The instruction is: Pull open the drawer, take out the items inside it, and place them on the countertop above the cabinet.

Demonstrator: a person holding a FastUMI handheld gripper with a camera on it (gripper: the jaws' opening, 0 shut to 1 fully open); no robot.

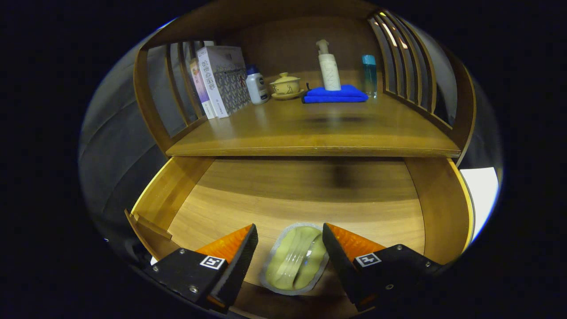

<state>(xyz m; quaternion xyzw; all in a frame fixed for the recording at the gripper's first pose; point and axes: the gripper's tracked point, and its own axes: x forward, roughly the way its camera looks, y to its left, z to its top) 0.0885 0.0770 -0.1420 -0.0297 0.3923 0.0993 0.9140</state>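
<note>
Hovering over the pulled-out drawer (177, 195), the gripper (290, 248) has its fingers spread apart, one on each side of a green oval item (294, 261) in a clear blister pack; contact with it cannot be told. The pack lies on the drawer floor near the front. Beyond, the countertop (310, 133) carries books (221, 79), a white bottle (257, 86), a lidded cup (285, 84), a pump bottle (328, 66) on a blue cloth (336, 94), and a blue-capped bottle (369, 73).
</note>
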